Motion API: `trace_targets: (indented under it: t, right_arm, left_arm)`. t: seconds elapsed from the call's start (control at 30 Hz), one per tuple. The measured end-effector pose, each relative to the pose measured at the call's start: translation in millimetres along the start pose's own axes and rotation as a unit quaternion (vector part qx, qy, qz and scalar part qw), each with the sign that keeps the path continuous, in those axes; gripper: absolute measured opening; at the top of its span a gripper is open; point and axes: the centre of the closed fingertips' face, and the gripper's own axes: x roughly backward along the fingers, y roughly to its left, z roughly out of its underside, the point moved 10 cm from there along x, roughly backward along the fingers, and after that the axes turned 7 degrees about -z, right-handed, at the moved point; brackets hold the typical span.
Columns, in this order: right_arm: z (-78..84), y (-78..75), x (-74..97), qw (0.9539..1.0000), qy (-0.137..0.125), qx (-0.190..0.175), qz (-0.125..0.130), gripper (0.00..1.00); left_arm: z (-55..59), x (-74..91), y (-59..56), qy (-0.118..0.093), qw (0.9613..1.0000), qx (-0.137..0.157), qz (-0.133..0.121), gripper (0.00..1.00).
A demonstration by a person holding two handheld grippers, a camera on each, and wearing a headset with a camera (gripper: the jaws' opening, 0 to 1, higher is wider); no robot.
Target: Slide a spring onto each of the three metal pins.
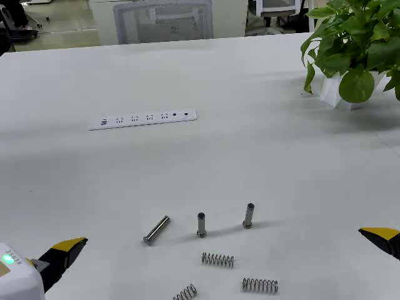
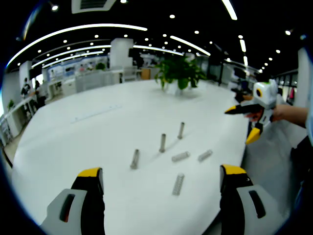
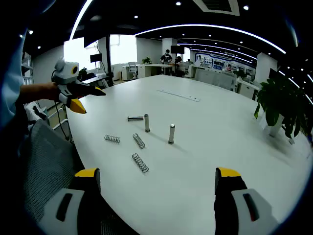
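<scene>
Steel pins (image 1: 201,225), two upright, one lying; springs (image 1: 218,259) loose; left tongs (image 2: 161,170), right tongs (image 3: 157,172) wide.

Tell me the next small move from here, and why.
Probably bring the right hand-held gripper in to pick up the nearest spring. Both it and the left hand-held gripper are open and empty, off to the sides. That spring lies loose, and the upright pin nearest it is bare.
</scene>
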Motion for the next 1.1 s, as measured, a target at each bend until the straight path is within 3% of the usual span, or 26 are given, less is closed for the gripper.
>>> trace_targets:
  t: [0.1, 0.3, 1.1]
  right_arm:
    - [2.6, -1.8, 2.0, 1.0, -0.001, -0.002, 0.003, 0.99]
    - [9.1, -3.0, 4.2, 0.9997, 0.019, -0.003, 0.012, 0.99]
    - [11.7, 5.4, -4.0, 0.9995, 0.032, 0.004, -0.001, 0.99]
  left_arm:
    - [-0.7, 0.2, -1.0, -0.008, 0.9999, 0.009, 0.004, 1.0]
    - [1.4, -1.2, -0.7, -0.003, 1.0, 0.008, 0.004, 1.0]
    - [7.4, -2.9, -6.2, 0.007, 0.9999, 0.009, 0.013, 1.0]
